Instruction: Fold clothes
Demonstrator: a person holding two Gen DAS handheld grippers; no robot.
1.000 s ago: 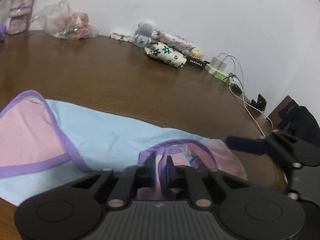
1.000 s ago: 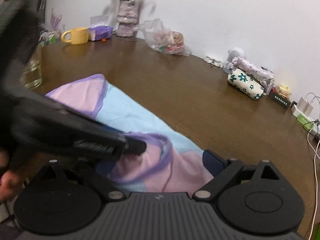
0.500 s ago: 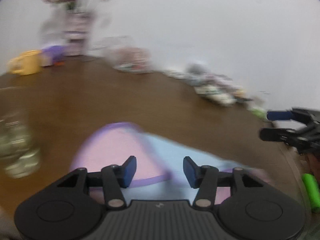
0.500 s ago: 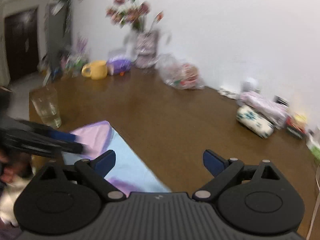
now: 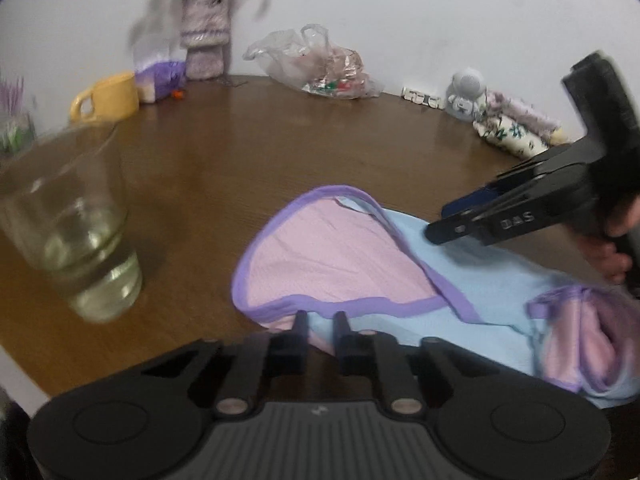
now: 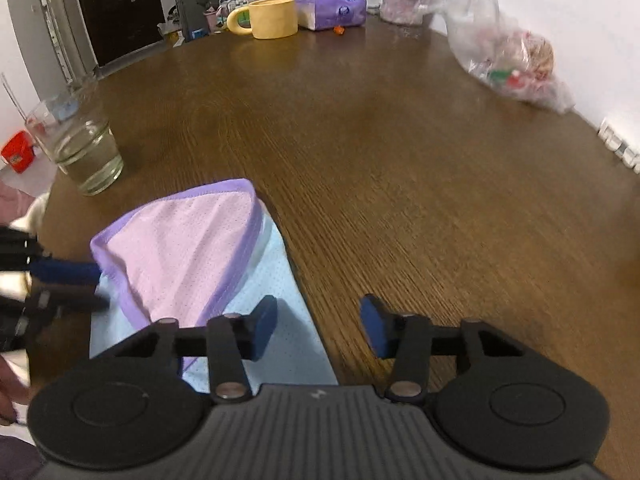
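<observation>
Wooden table (image 5: 320, 152), garment (image 5: 340, 264) beneath both tools

text: "DAS" in pale letters | on: side of my right gripper (image 5: 448, 220), seen from my left wrist view | other marks: small pale logo on the ribbed housing in both wrist views, not readable | print on the purple tissue pack (image 6: 332, 10): too blurred to read

Brown wood table (image 6: 400, 160) w/ white wall (image 5: 400, 20) behind, dark door (image 6: 116, 4) far left
</observation>
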